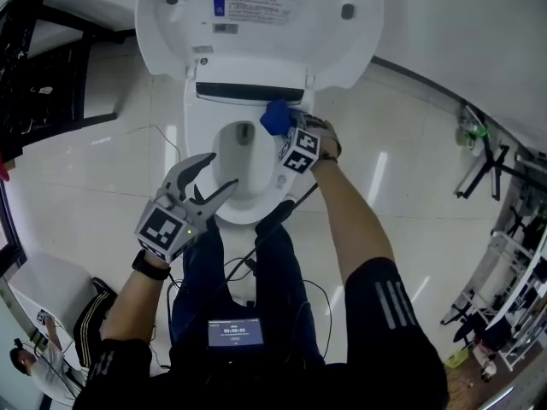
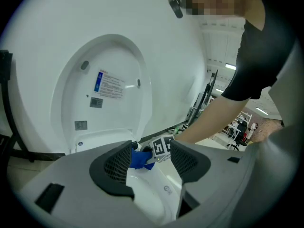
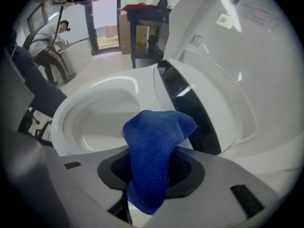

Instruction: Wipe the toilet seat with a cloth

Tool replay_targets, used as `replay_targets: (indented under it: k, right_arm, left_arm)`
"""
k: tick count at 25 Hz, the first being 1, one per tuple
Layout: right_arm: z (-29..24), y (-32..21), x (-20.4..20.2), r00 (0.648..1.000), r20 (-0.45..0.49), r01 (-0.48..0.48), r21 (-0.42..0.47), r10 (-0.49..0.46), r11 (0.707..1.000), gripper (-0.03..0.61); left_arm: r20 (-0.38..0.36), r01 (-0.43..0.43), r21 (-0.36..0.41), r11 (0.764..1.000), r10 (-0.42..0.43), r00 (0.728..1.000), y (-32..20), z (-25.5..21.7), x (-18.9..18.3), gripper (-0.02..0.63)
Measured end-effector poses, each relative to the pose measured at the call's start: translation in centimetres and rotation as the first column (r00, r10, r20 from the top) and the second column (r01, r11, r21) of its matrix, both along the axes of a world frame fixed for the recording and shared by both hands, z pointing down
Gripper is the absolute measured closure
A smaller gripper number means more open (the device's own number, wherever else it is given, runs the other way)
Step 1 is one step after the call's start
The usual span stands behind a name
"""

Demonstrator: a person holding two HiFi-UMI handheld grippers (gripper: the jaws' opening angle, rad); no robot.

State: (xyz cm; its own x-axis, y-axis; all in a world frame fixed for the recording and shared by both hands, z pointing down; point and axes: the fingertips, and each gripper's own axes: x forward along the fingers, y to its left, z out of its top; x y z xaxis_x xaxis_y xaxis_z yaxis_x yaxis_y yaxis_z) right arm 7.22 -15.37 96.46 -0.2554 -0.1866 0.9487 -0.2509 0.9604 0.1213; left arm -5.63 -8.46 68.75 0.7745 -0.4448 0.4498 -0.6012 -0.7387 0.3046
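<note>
Blue cloth (image 3: 154, 165) clamped in my right hand-held gripper (image 1: 283, 128), over toilet seat (image 1: 198, 148) rear-right; left hand-held gripper (image 1: 219, 172) agape, empty.

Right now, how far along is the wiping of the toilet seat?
Done: the lid is up, and the right claw is shut on the blue cloth. In hand: the cloth is held at the far right of the seat, by the hinge. Left: probably the rest of the ring. The left claw hangs open and empty.

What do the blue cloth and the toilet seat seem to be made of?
Blue cloth: soft matte fabric, probably microfibre; a fine weave shows and it drapes limply. Toilet seat: glossy white, plastic or ceramic, cannot tell; bright highlights on a smooth surface.
</note>
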Motion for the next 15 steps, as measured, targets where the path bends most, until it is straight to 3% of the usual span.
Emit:
replay_targets:
  k: [2,5,10,15]
  right_arm:
    - [1.6,0.7,0.8,0.998,-0.052,0.045,-0.010,-0.046,0.999,0.411]
    - [2.4,1.2,0.9,0.995,-0.058,0.087,0.014,-0.086,0.996,0.408]
    - [2.8,1.6,0.8,0.985,-0.103,0.137,-0.004,-0.137,0.991,0.407]
    - [3.3,5.1,1.6,0.994,-0.093,0.051,-0.092,-0.059,0.995,0.408]
  left_arm:
    - [-0.009,0.015,-0.018,1.000,-0.015,1.000,0.0,0.3,0.2,0.359]
    - [-0.024,0.058,-0.062,0.996,-0.060,0.998,0.1,0.3,0.3,0.359]
    - [-0.017,0.030,-0.051,0.998,-0.031,0.999,0.9,0.8,0.6,0.359]
    - [-0.030,0.027,-0.069,0.997,-0.029,0.999,1.7,0.2,1.7,0.359]
